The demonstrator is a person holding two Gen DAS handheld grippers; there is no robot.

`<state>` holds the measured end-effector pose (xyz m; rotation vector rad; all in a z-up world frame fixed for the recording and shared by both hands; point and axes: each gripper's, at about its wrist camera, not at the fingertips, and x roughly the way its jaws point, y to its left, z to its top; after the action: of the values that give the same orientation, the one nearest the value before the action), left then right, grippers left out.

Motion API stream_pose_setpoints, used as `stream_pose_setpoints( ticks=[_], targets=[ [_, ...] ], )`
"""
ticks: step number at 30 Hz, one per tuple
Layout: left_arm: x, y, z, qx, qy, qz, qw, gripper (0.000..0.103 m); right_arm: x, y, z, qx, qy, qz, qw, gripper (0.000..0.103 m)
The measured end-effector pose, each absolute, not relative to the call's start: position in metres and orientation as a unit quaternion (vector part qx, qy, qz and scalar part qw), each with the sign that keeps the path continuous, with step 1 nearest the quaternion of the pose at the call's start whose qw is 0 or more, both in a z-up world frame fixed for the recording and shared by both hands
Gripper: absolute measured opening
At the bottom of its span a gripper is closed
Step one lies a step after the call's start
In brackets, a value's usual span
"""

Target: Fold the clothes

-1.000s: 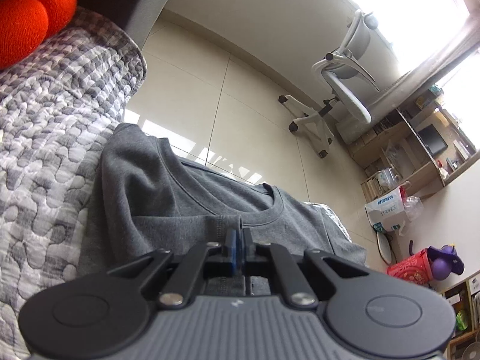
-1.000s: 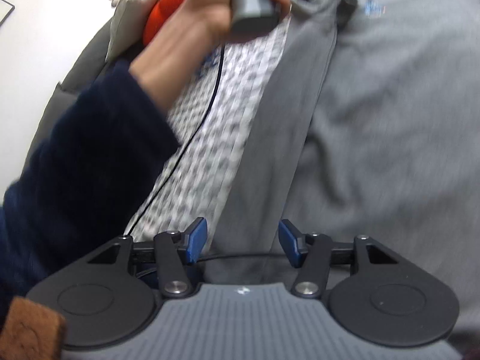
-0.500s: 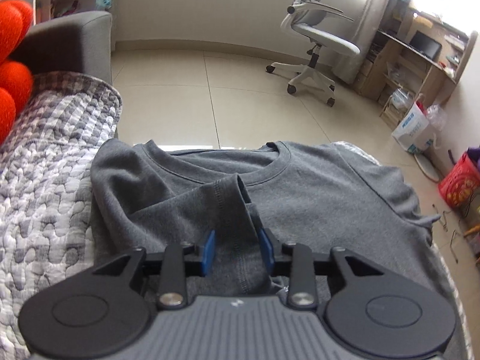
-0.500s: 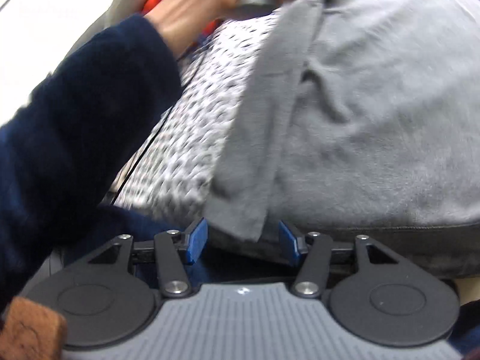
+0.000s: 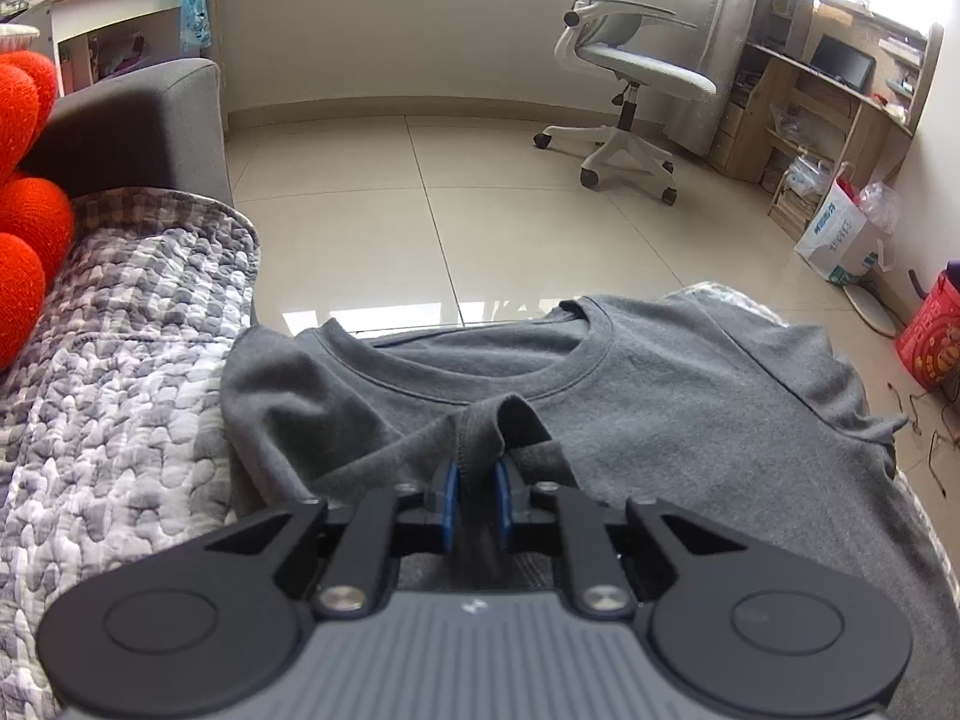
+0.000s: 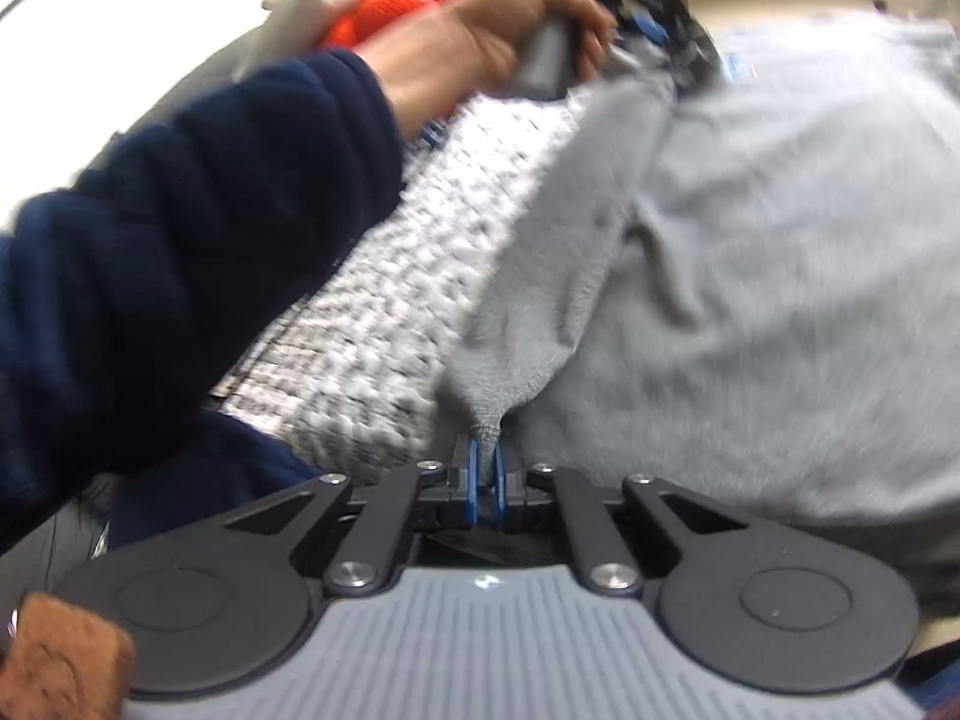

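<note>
A grey T-shirt (image 5: 690, 420) lies on a quilted grey-and-white sofa cover (image 5: 120, 390), its neck towards the floor. Its left sleeve is folded in over the chest. My left gripper (image 5: 477, 489) is shut on that sleeve edge, just below the collar. In the right wrist view the same T-shirt (image 6: 750, 270) fills the right side. My right gripper (image 6: 486, 474) is shut on the lower corner of the folded strip of the T-shirt. The person's hand holding the left gripper (image 6: 648, 36) shows at the top of that view.
Red round cushions (image 5: 24, 210) and the sofa arm (image 5: 138, 126) are at the left. Beyond the sofa edge lie a tiled floor (image 5: 480, 210), a white office chair (image 5: 624, 78), wooden shelves (image 5: 828, 114), a paper bag (image 5: 840, 234) and a red basket (image 5: 930, 330).
My right gripper closed on the shirt's lower corner. My left gripper opened about half a second ago and has closed again on the folded sleeve; the view levelled out.
</note>
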<state>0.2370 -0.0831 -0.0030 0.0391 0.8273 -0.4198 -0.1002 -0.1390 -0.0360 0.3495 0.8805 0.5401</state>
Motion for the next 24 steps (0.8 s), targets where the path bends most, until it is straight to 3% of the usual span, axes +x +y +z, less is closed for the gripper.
stream_pose_setpoints(
  ticks=[5,7,13,15,17,18,21,24],
  targets=[
    [0.239,-0.067,0.01,-0.014,0.396,-0.21,0.894,0.018,-0.101,-0.135,-0.043,0.137,0.439,0.248,0.852,0.008],
    [0.236,-0.07,0.015,-0.001,0.389,-0.213,0.896,0.041,-0.097,-0.137,-0.049,0.138,0.442,0.241,0.853,0.008],
    [0.229,-0.111,0.012,0.063,0.377,-0.237,0.893,0.062,-0.095,-0.137,-0.052,0.141,0.441,0.243,0.852,0.008],
    [0.228,-0.131,-0.003,0.107,0.386,-0.227,0.888,0.062,-0.093,-0.134,-0.053,0.138,0.442,0.244,0.852,0.008],
    [0.233,-0.143,-0.02,0.131,0.403,-0.19,0.886,0.053,-0.092,-0.133,-0.053,0.134,0.441,0.244,0.853,0.008],
    [0.235,-0.147,-0.027,0.138,0.41,-0.173,0.885,0.025,-0.092,-0.133,-0.053,0.132,0.44,0.243,0.854,0.008],
    [0.241,-0.127,-0.022,0.075,0.411,-0.157,0.895,0.006,-0.093,-0.134,-0.05,0.128,0.433,0.241,0.859,0.008],
    [0.241,-0.088,0.002,-0.027,0.39,-0.152,0.908,0.006,-0.094,-0.138,-0.046,0.132,0.414,0.242,0.867,0.008]
  ],
)
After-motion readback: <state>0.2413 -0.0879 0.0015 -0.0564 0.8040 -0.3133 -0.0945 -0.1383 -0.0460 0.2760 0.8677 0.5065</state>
